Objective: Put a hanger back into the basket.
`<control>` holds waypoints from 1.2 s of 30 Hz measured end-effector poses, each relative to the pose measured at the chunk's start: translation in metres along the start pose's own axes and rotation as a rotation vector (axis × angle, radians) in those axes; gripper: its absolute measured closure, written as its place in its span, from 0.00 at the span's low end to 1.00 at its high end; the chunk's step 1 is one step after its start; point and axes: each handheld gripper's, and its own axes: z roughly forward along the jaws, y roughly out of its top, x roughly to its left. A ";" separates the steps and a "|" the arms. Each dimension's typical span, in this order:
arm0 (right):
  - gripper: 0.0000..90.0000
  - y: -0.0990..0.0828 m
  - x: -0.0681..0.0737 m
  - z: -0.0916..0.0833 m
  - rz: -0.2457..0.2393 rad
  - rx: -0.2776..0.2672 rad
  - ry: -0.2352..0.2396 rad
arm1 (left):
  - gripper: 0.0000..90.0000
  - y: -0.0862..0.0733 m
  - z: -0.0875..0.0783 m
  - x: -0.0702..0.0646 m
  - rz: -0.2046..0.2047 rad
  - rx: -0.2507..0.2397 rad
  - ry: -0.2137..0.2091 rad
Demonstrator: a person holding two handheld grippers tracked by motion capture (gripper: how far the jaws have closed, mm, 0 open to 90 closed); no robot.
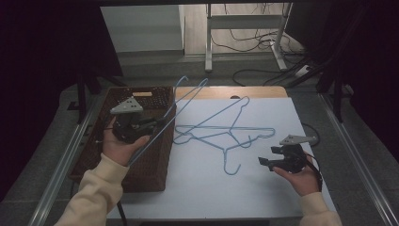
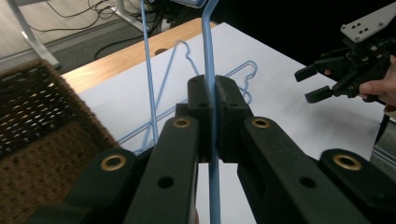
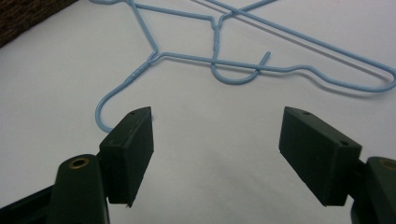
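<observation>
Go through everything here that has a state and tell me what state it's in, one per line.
Left tongs: shut on held hanger.
Right tongs: open, nothing between them, above the sheet.
Held hanger: lifted, tilted over the basket's edge.
Two other hangers: lying flat, overlapping.
Basket: upright, left of the sheet.

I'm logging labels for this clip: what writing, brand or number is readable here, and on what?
None is readable.
The tan tag on the wicker basket rim: too small to tell if it bears print.
The blue hangers and both grey plates: no marks seen.
</observation>
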 end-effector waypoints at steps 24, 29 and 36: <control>0.28 -0.001 0.001 0.003 -0.005 0.018 -0.012 | 0.96 -0.036 -0.043 0.054 -0.065 -0.011 0.082; 0.28 -0.001 0.001 0.003 -0.006 0.020 -0.017 | 0.96 -0.042 -0.047 0.061 -0.078 -0.011 0.093; 0.28 0.000 0.002 0.003 -0.009 0.019 -0.019 | 0.96 -0.052 -0.045 0.071 -0.092 0.005 0.099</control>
